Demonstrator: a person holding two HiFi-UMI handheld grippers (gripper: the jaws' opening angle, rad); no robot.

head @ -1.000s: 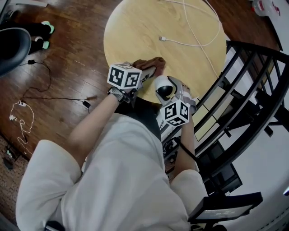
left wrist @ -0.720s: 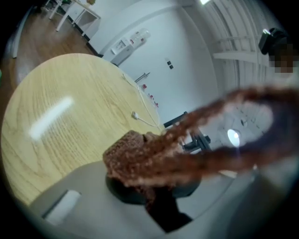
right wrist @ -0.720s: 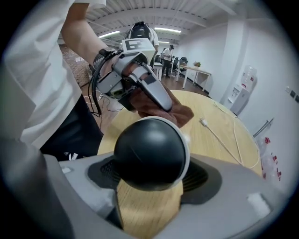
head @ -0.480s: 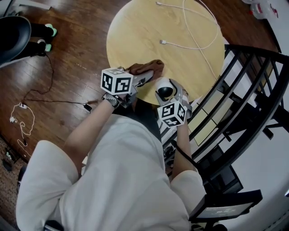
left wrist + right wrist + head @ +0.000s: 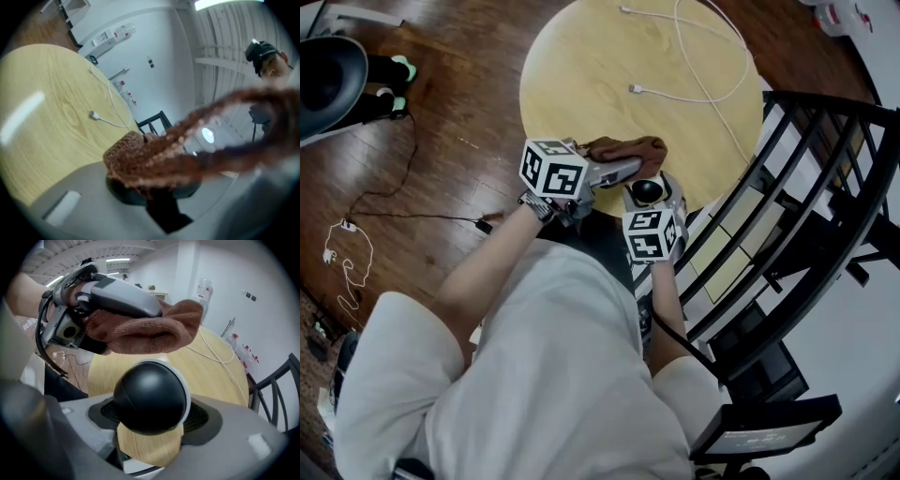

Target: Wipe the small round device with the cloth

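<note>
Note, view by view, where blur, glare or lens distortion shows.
Left gripper view: the cloth hangs so near the lens that it smears out of focus; a pale glare streak crosses the table. Right gripper view: the round device is sharp, edges bend fisheye-style. Head view: evenly lit, sharp.

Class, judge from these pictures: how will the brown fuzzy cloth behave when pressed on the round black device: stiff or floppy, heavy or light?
Probably floppy: the brown fuzzy cloth folds and bulges around the fingers of the left gripper. Likely light: it hangs bunched there without sagging far. Its nubby pile should drag rather than slide.
</note>
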